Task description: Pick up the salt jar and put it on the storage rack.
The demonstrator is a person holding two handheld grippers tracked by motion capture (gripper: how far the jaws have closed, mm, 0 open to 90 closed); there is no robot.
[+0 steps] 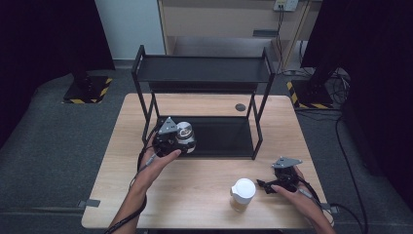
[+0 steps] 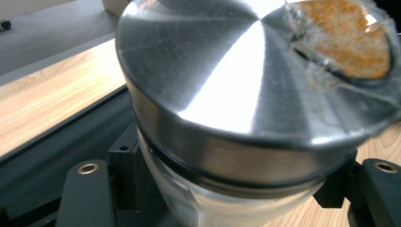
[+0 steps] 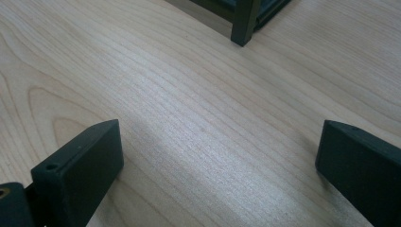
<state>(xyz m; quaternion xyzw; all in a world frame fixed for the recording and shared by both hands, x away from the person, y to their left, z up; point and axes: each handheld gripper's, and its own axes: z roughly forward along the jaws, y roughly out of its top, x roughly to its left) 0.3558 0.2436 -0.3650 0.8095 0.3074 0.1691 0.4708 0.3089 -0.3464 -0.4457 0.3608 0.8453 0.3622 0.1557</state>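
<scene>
A glass jar point(image 1: 185, 137) with a shiny metal lid point(image 2: 222, 71) is lifted off the table at the front left of the black rack's lower shelf point(image 1: 221, 137). My left gripper point(image 1: 181, 145) is shut on the jar's glass body just under the lid, with a jaw on each side in the left gripper view point(image 2: 227, 194). A torn orange sticker point(image 2: 345, 40) clings to the lid's edge. My right gripper point(image 1: 264, 185) rests low over the bare wood at the right front, open, with nothing between its jaws point(image 3: 217, 161).
The two-tier black metal rack point(image 1: 202, 69) stands at the middle back of the wooden table point(image 1: 195, 187); one of its legs point(image 3: 243, 21) shows ahead of the right gripper. A cup with a white lid point(image 1: 242, 193) stands just left of the right gripper.
</scene>
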